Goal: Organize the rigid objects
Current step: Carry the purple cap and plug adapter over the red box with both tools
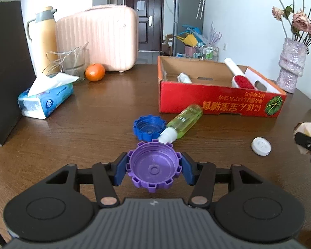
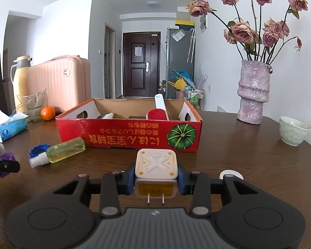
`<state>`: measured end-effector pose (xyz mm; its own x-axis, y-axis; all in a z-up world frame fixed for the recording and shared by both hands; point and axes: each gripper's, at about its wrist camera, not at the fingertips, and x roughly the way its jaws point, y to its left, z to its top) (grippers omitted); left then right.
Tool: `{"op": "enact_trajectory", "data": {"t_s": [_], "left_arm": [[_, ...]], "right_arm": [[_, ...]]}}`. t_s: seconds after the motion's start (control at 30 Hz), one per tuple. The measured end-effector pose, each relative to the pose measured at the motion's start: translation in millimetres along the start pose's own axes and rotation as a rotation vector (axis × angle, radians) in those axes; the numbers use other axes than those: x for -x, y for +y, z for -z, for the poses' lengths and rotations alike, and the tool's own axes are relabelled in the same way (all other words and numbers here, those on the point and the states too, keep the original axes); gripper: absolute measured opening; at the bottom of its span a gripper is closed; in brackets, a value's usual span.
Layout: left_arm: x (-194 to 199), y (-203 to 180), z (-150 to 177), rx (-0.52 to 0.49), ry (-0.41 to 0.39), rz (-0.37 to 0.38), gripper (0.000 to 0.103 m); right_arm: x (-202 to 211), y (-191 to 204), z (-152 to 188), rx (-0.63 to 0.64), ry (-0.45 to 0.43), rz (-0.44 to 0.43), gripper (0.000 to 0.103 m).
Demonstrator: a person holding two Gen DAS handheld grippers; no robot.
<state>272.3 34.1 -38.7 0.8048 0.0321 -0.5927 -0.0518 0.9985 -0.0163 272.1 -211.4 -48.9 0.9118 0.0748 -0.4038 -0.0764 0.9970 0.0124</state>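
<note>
My left gripper (image 1: 154, 169) is shut on a purple ridged cap (image 1: 153, 166), held just above the table. Ahead of it lie a blue ridged cap (image 1: 149, 127) and a yellow-green spray bottle (image 1: 181, 123) on its side. My right gripper (image 2: 156, 177) is shut on a white plug adapter (image 2: 156, 167), prongs pointing back at the camera. The red cardboard box (image 2: 122, 133) stands just beyond it and holds a red lint brush (image 2: 157, 114) and a small white bottle (image 2: 107, 115). A white round lid (image 1: 260, 146) lies on the table at the right.
A tissue pack (image 1: 44, 99), an orange (image 1: 95, 72), a glass jug (image 1: 72, 65), a thermos (image 1: 44, 39) and a pink case (image 1: 99, 39) stand at the back left. A vase of dried roses (image 2: 253, 92) and a pale cup (image 2: 291, 130) stand at the right.
</note>
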Motion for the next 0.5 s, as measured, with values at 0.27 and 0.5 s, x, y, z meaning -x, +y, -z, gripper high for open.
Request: {"op": "enact_trajectory", "data": {"t_s": [0.27, 0.5], "left_arm": [[15.3, -19.3, -17.2, -0.018, -0.063, 0.031, 0.054], [17.9, -34.5, -36.7, -0.025, -0.106, 0.042, 0.054]], "right_arm": [[4.9, 15.4, -10.1, 0.004, -0.017, -0.043, 0.038], [4.3, 22.0, -25.8, 0.01, -0.048, -0.05, 0.038]]}}
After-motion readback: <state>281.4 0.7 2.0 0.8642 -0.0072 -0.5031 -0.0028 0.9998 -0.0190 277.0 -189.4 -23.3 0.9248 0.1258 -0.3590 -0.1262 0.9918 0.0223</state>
